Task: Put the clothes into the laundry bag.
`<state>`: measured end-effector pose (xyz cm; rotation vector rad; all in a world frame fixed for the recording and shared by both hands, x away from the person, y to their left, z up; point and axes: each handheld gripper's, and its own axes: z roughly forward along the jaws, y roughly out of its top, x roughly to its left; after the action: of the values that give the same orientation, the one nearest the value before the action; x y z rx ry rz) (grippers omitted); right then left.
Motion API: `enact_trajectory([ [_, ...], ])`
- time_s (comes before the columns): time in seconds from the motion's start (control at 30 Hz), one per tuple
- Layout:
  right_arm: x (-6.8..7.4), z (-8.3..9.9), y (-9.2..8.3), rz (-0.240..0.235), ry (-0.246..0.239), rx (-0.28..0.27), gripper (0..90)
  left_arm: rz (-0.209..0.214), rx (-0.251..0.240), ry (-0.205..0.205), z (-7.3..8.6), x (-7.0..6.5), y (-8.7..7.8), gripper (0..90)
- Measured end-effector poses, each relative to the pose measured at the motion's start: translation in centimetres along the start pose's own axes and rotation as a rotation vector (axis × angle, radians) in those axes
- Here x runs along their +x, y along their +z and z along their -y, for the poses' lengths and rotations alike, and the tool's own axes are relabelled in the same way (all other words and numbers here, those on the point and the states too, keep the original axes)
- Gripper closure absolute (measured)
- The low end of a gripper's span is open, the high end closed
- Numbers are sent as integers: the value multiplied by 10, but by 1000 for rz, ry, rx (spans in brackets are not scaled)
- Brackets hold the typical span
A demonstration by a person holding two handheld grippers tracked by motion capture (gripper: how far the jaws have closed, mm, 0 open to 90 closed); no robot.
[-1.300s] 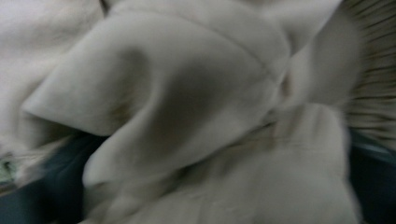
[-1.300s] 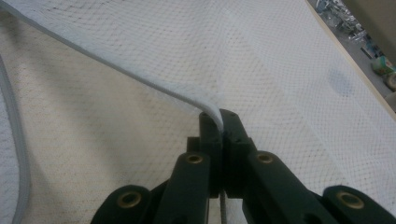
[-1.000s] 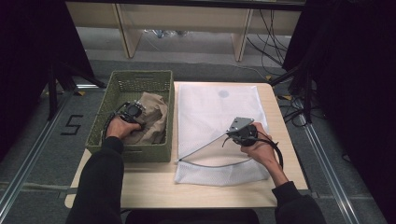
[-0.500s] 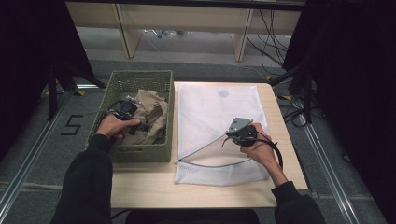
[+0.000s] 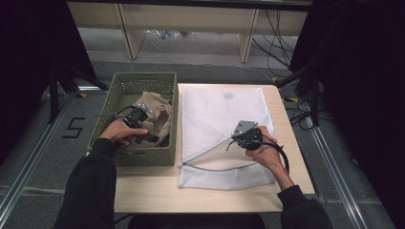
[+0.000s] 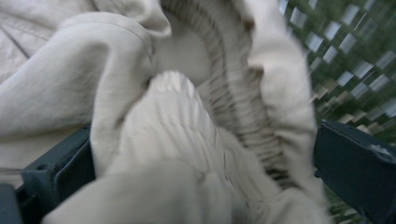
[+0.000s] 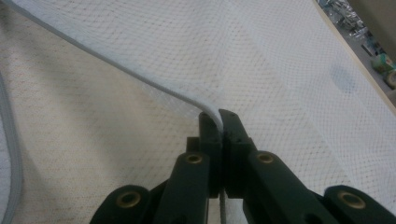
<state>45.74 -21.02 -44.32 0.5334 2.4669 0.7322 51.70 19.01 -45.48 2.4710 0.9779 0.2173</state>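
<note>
Left claw newly spread around beige cloth, right claw pinching mesh bag rim

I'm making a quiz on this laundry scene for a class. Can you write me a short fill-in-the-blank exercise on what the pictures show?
1. The beige garment lies inside the green ____.
2. The right gripper is shut on the edge of the white mesh ____.
3. The left gripper has just been opening; its jaws stand ____ on either side of the garment.
4. The mesh laundry bag lies on the wooden ____.

Missing words: basket; laundry bag; open; table
</note>
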Motion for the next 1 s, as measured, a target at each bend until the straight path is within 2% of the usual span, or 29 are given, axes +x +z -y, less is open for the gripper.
enact_trajectory([
  [0.07, 1, -1, 0, 2, 4, 4, 896, -20, 13, -17, -1, 0, 7, 0],
  [0.13, 1, -1, 0, 0, 4, 4, 895, -66, 15, 10, -3, 3, 15, 0],
  [0.17, 1, -1, 0, 3, -3, 0, 894, -76, 8, -4, -2, 3, 20, 0],
  [0.2, 1, -1, 0, 1, 13, -4, 893, -84, 24, 16, -1, 5, 23, 0],
  [0.23, -1, -1, 0, -4, -3, -9, 893, -117, 45, 20, -1, 7, 25, 0],
  [0.3, 0, 0, -2, 1, 20, -7, 893, -160, 56, -29, -1, 13, 26, 0],
  [0.33, 0, 0, -2, 1, 20, -7, 893, -179, 44, -55, -1, 15, 25, 0],
  [0.37, -2, 0, -2, 1, 4, -12, 893, -190, 40, -64, 0, 17, 23, 0],
  [0.43, -1, 1, -2, -1, 19, -6, 893, -197, 52, -87, 1, 19, 22, 0],
  [0.5, -2, 1, -1, -1, 2, -9, 892, -203, 57, -114, 3, 20, 24, 0],
  [0.6, 0, 0, -2, -2, 10, -8, 892, -180, 77, -136, 5, 25, 29, 0],
  [0.63, 0, 0, -2, -1, 15, -7, 892, -176, 59, -162, 6, 25, 31, 2],
  [0.67, 0, 0, -2, -3, 14, -7, 892, -169, 74, -157, 6, 26, 29, 34],
  [0.7, 0, 0, -2, -1, 14, -10, 891, -158, 76, -164, 6, 27, 28, 162],
  [0.73, 0, 0, -2, -1, 14, -10, 891, -146, 63, -175, 6, 28, 27, 162],
  [0.8, -1, 0, -2, -4, 3, -13, 890, -122, 51, -198, 8, 30, 24, 303],
  [0.87, 0, 0, -2, -4, 18, -9, 892, -112, 46, -183, 7, 31, 21, 427],
  [0.97, 0, 0, -2, -7, 14, -12, 895, -118, 26, -128, 6, 28, 19, 553],
  [1.0, -1, 0, -2, -8, 3, -19, 896, -116, 28, -77, 7, 27, 17, 580],
])
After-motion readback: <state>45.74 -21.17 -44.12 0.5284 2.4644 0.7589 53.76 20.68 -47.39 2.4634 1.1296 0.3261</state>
